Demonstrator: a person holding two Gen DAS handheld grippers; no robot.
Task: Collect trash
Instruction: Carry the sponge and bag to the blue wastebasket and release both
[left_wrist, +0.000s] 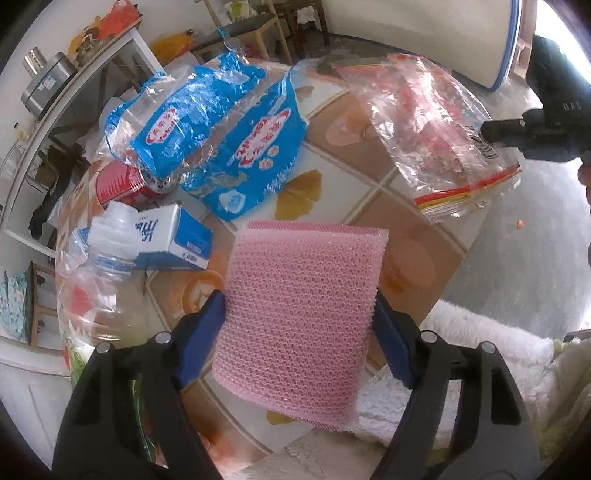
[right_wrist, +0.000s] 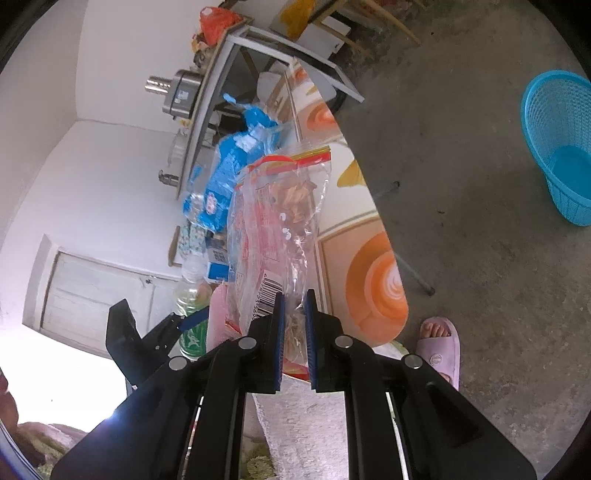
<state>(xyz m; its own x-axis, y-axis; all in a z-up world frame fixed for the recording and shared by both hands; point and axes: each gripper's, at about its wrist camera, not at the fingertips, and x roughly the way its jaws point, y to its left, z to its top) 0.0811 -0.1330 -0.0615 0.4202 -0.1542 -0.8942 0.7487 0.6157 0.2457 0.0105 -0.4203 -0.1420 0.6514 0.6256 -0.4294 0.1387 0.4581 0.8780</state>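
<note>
Left wrist view: my left gripper (left_wrist: 299, 325) pinches the pink sponge (left_wrist: 299, 314) by its side edges, lifted off the bench (left_wrist: 369, 206), prob. bound for the bin. R gripper (right_wrist: 293, 321) is pressed together on the clear snack bag (right_wrist: 280, 221), held up w/ it. Farther: milk carton (left_wrist: 173, 240), red can (left_wrist: 125, 182), blue wrapper (left_wrist: 221, 147) on patterned bench. Blue basket (right_wrist: 561, 147) on concrete floor.
</note>
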